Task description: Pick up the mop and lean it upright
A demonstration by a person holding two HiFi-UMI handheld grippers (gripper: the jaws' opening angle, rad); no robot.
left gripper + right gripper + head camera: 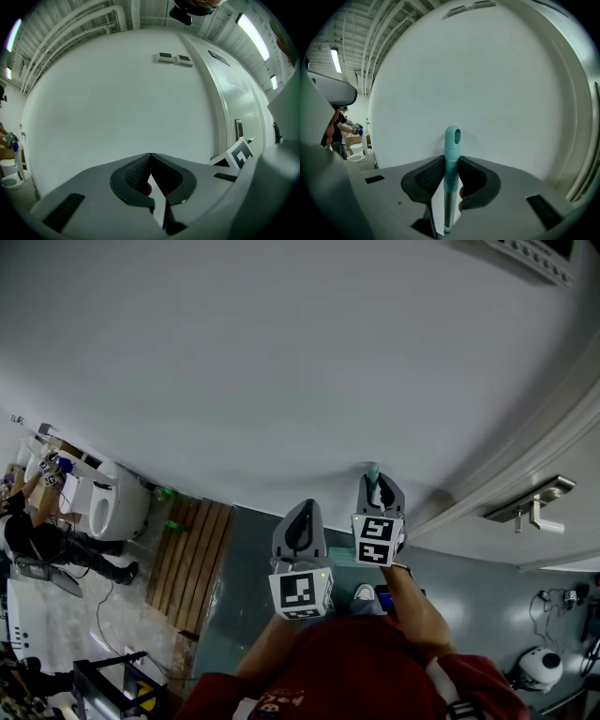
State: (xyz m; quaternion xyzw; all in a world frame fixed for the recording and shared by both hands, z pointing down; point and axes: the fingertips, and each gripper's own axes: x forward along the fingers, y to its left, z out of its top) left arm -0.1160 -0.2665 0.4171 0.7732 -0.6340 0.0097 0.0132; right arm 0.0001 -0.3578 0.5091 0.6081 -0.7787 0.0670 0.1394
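Observation:
The mop's teal handle top, with a hanging hole and a metal shaft below it, stands upright between the pads of my right gripper, close to the white wall. Both pads press on the teal grip. In the head view the handle tip pokes up above the right gripper, right against the wall. My left gripper is beside it to the left, a little lower, and apart from the mop. Its jaws meet at the tip with nothing between them. The mop head is hidden.
A white door with a lever handle is at the right. A wooden slat mat and a toilet lie to the left on the floor, with a person working farther left. A white helmet lies at lower right.

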